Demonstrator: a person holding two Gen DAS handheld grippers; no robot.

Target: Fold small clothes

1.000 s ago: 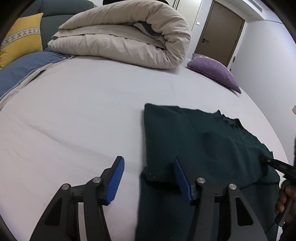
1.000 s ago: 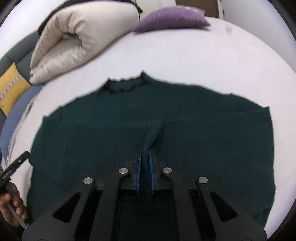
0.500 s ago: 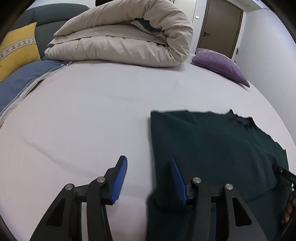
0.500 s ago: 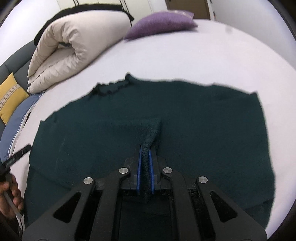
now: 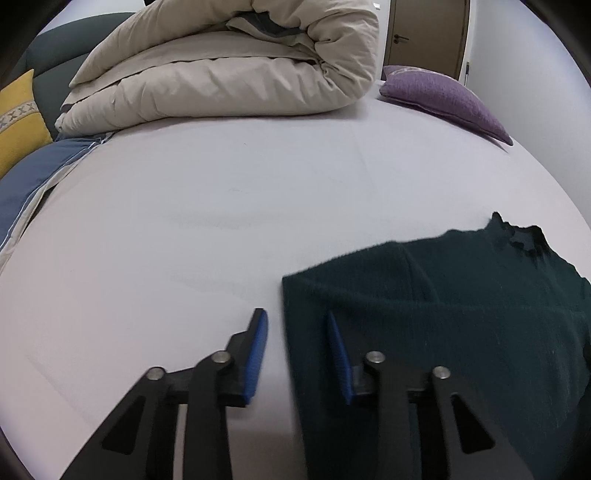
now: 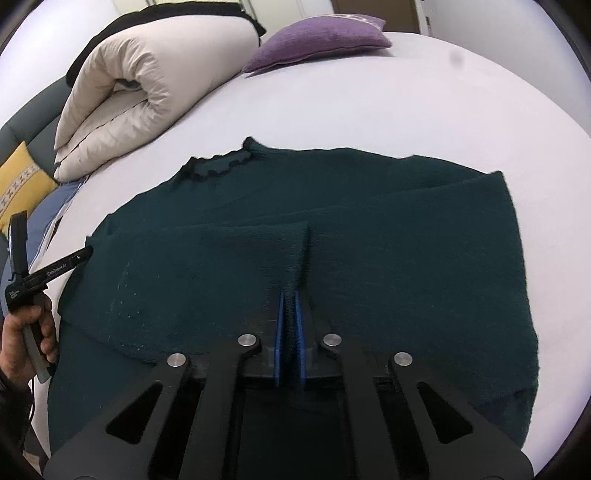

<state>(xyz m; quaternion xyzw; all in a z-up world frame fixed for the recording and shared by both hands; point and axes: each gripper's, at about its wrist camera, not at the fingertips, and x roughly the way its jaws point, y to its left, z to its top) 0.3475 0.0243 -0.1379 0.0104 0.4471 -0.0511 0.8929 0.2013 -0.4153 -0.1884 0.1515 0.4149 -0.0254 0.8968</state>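
On bed [image 5: 258,192]: green sweater [image 6: 369,236] spread flat. Right-wrist view alone shows right gripper [image 6: 290,328] pinching sweater fold, person's hand [image 6: 27,332]. Left-wrist view shows left gripper [image 5: 295,350] spread, straddling sweater edge, door [image 5: 424,33] behind.

Two low wrist views across one bed [image 5: 258,192].
The left wrist camera sits close over the sheet by the sweater [image 5: 461,314] edge, facing the duvet [image 5: 229,66]. The right looks over the sweater [image 6: 369,229] from close above. Both share duvet [image 6: 147,81] and purple pillow [image 6: 317,40].
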